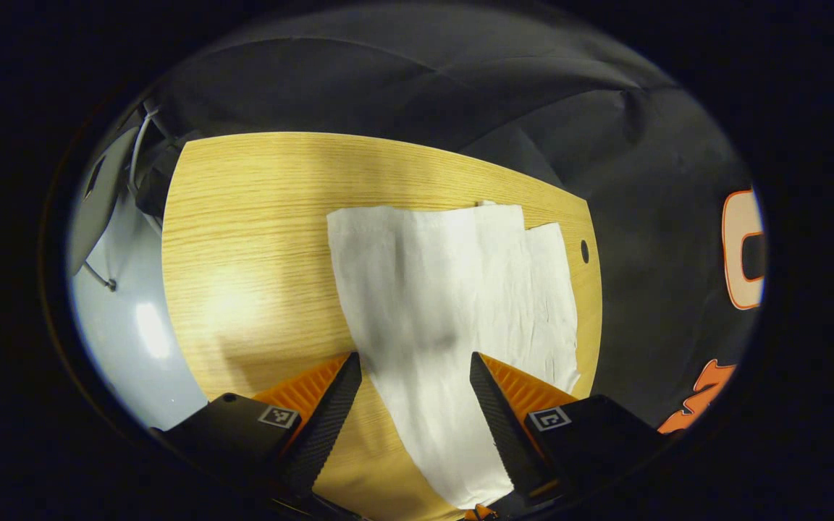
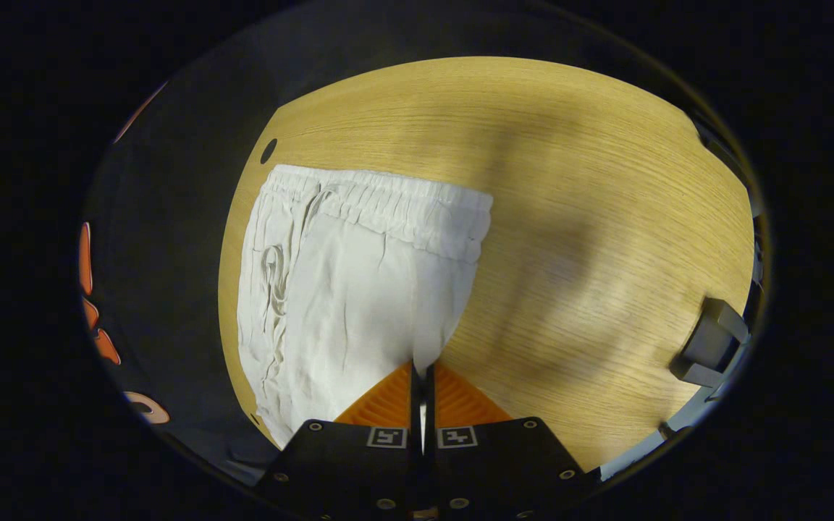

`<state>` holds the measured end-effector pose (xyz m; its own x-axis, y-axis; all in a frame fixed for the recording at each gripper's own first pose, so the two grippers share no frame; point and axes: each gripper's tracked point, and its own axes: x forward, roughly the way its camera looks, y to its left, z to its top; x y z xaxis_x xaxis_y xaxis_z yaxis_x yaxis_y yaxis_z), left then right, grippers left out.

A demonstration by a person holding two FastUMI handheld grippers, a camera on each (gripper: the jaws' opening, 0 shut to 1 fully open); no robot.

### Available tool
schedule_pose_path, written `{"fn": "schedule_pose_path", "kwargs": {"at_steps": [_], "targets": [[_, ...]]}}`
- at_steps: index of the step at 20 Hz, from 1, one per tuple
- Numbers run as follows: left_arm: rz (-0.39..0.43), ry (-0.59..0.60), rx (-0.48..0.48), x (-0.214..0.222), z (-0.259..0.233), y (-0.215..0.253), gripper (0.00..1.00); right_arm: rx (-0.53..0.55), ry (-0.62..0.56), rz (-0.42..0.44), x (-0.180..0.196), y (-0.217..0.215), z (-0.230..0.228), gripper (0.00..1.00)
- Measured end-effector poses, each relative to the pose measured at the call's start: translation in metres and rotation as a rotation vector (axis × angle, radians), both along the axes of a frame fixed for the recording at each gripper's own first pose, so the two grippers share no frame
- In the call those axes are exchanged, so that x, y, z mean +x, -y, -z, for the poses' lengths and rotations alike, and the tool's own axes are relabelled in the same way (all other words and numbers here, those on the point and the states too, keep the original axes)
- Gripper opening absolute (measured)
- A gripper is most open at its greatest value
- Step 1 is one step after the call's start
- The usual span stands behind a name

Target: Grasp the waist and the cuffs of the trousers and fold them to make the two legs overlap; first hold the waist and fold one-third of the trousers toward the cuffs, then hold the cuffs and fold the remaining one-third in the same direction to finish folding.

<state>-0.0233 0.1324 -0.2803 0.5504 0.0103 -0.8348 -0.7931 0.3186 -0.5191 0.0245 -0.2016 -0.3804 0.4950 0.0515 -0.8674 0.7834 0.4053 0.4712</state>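
Observation:
White trousers point(image 1: 446, 289) lie flat on the wooden table point(image 1: 243, 217), legs overlapped. In the left gripper view the two cuffs point(image 1: 504, 217) lie at the far end, slightly offset. My left gripper point(image 1: 415, 369) is open, one finger on each side of the leg fabric, hovering over it. In the right gripper view the elastic waistband point(image 2: 388, 206) runs across the far end of the trousers point(image 2: 337, 304), with a drawstring near their left edge. My right gripper point(image 2: 423, 373) is shut, pinching the trousers' edge near their right side; a sliver of white cloth shows between its fingers.
A small round hole point(image 2: 268, 150) pierces the table near the waistband; the table hole point(image 1: 584, 251) also sits beside the cuffs. A grey block point(image 2: 710, 344) stands at the table's right edge. A grey stand with cables point(image 1: 102, 195) is beyond the left table edge. Bare wood point(image 2: 569, 217) spreads right of the trousers.

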Motion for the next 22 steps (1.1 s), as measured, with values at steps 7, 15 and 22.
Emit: {"fn": "schedule_pose_path", "kwargs": {"at_steps": [7, 15, 22], "targets": [[0.037, -0.053, -0.044, -0.001, 0.010, 0.003, 0.25, -0.015, 0.014, -0.024, 0.003, -0.001, 0.000, 0.01], [0.091, -0.052, -0.030, 0.029, -0.008, 0.012, 0.05, 0.001, 0.151, -0.043, 0.031, -0.013, -0.035, 0.01], [0.179, 0.080, -0.005, 0.095, -0.063, 0.020, 0.04, -0.011, 0.282, -0.107, 0.080, -0.027, -0.089, 0.00]]}}
